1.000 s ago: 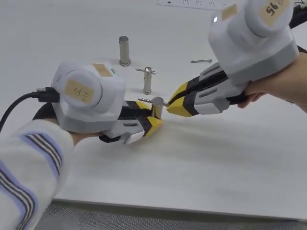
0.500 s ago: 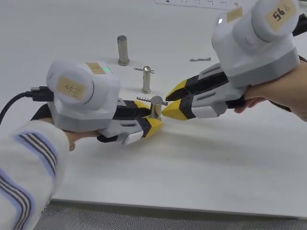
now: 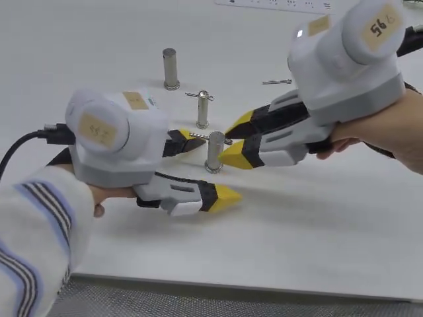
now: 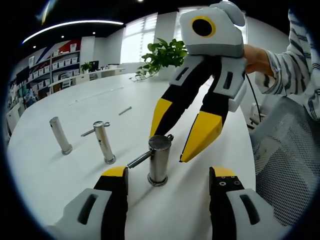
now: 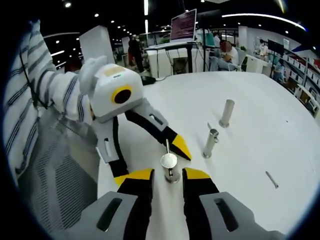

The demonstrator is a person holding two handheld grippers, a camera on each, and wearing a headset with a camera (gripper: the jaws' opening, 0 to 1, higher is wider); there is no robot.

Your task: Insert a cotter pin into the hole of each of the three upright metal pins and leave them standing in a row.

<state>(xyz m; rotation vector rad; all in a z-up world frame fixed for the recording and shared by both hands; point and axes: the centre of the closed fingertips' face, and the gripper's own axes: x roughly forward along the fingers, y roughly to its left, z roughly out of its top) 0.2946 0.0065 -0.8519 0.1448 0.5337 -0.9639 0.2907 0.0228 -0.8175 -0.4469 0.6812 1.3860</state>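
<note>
Left gripper in head view: jaws spread wide, flanking nearest metal pin, clear of it; right gripper jaws parted at pin head, cotter pin loop end half hidden among tips (touching? cannot tell). Left gripper view: pin upright on table, cotter pin through its hole. Right gripper view: own jaws straddle pin head.

Open office — monitor, shelves

three metal pins, three cotter pins, two tools.
</note>
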